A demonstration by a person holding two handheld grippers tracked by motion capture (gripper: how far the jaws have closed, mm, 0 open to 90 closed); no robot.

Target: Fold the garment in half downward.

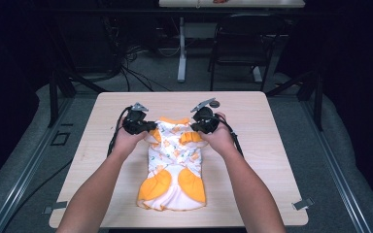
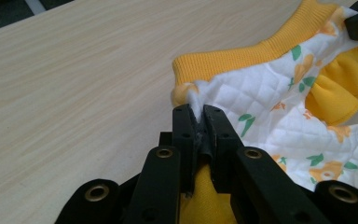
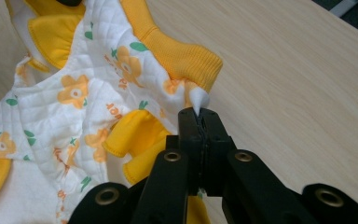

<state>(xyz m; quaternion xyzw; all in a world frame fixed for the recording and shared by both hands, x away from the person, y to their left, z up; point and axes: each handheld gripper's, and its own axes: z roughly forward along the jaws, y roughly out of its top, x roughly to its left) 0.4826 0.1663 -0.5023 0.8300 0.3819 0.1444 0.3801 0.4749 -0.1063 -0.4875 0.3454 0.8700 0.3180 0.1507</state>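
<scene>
A small white quilted garment with orange flowers and yellow ribbed trim lies on the wooden table. Its far end is lifted off the table by both grippers. My left gripper is shut on the garment's left top corner, white fabric pinched between its black jaws. My right gripper is shut on the right top corner just below the yellow collar. The yellow collar stretches between the two grips. A yellow ruffle sleeve hangs beside the right jaws.
Bare table wood lies on both sides of the garment. A small dark round object sits on the table behind the right gripper. A chair and a table leg stand on the floor beyond the far edge.
</scene>
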